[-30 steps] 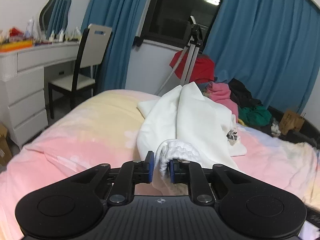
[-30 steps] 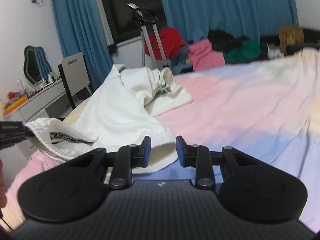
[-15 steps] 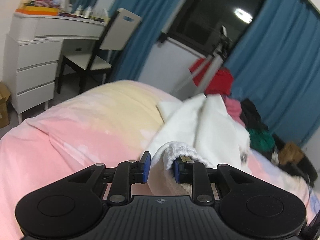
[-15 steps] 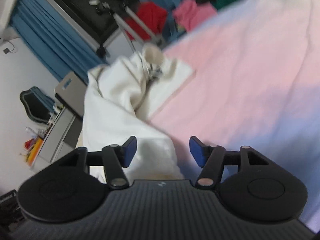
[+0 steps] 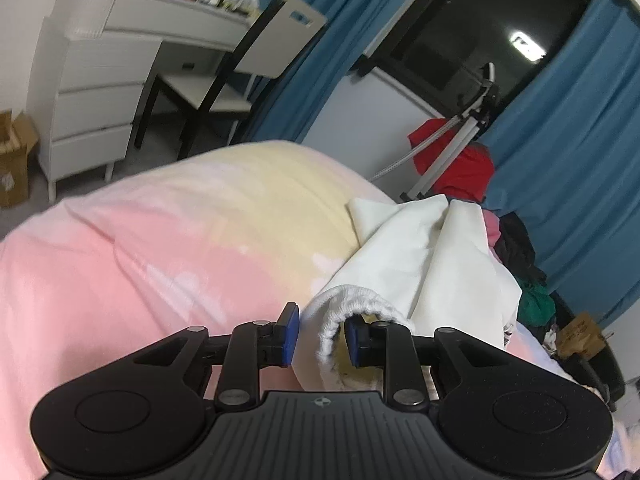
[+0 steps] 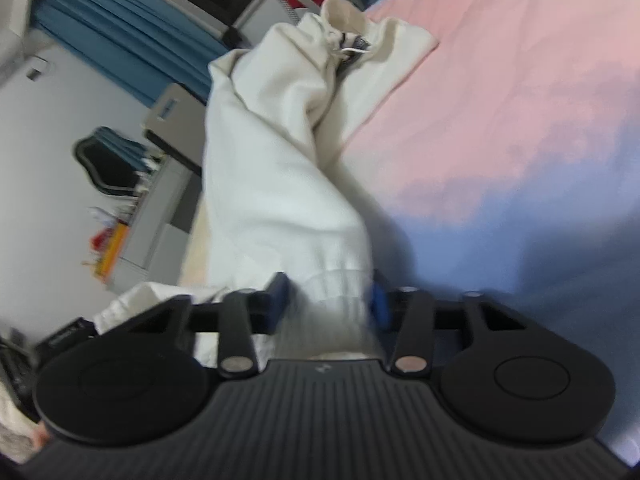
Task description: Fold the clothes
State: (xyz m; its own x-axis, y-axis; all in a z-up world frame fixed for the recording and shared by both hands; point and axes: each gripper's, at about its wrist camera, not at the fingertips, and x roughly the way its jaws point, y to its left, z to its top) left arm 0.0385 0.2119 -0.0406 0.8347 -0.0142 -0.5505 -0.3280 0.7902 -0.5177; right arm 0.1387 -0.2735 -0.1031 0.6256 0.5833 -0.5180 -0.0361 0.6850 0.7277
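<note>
White trousers [image 5: 432, 264] with a drawstring waist [image 6: 348, 46] lie stretched along the pink and yellow bedspread [image 5: 168, 264]. My left gripper [image 5: 321, 338] is low over the bed. One ribbed leg cuff [image 5: 340, 308] sits between its blue pads, looped over the right finger, in a loose hold. The jaws of my right gripper [image 6: 329, 300] are closing, and the other ribbed cuff [image 6: 336, 292] fills the gap between its pads. At the left edge of the right wrist view, the first cuff [image 6: 136, 300] shows in part.
A white dresser [image 5: 92, 92] and a chair [image 5: 240, 68] stand beyond the bed's left side. A tripod [image 5: 460, 148] draped with red cloth and a heap of clothes [image 5: 520, 256] are by the blue curtains [image 5: 580, 140]. A cardboard box [image 5: 12, 160] sits on the floor.
My right gripper opened wide, then closed in around the leg cuff. Both views have rolled and sunk toward the bed. The left gripper keeps its cuff, with its pads slightly further apart.
</note>
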